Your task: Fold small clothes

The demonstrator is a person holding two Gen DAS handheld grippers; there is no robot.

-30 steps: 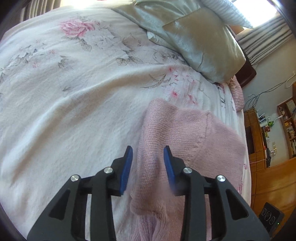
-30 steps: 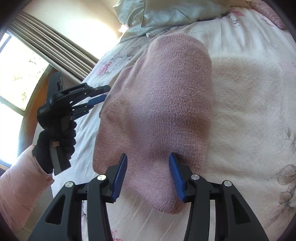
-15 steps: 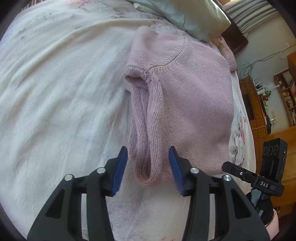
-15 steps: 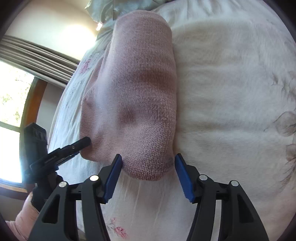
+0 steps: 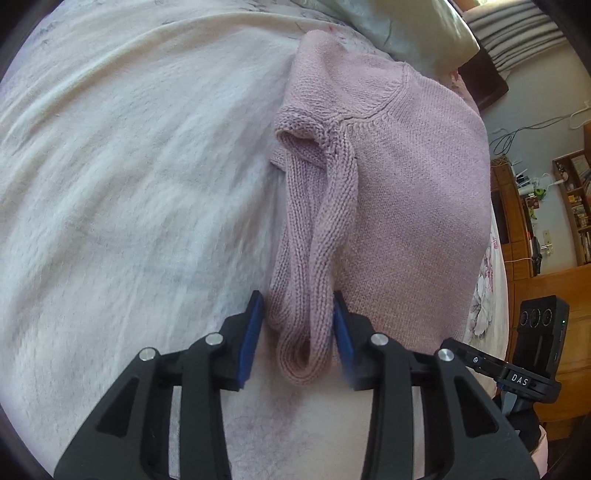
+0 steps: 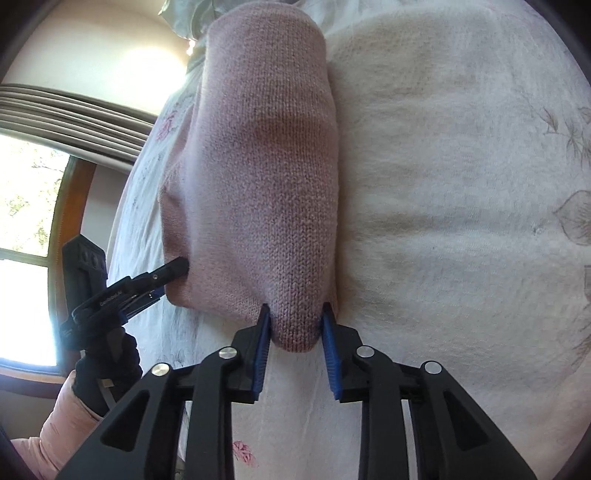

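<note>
Bedspread (image 5: 122,192): to your left lies white, floral-printed bedding, soft and rumpled; it carries the whole garment.
Left gripper (image 5: 297,328): you have it at the near end of the ribbed neckline band (image 5: 317,236). Its jaws stand spread, one blue pad on each side of the bunched ribbing, close against it but not visibly squeezing.
Pink sweater (image 5: 413,206): it lies on the bed already doubled into a long, narrow shape, running away from you toward the pillows (image 5: 402,33).
Right gripper (image 6: 295,326): you have it at the sweater's near rounded corner (image 6: 295,332). The pads touch the knit on both sides and the fabric bulges between them, so it looks lightly pinched; how firm the hold is I cannot tell.
Step in hand: in my judgement you are taking hold of the near edge at two points, ahead of a crosswise fold.
Next move: close both grippers firmly on the knit, lift the two points level together, and carry them toward the far end. The loose ribbing may slip or drag unevenly.
</note>
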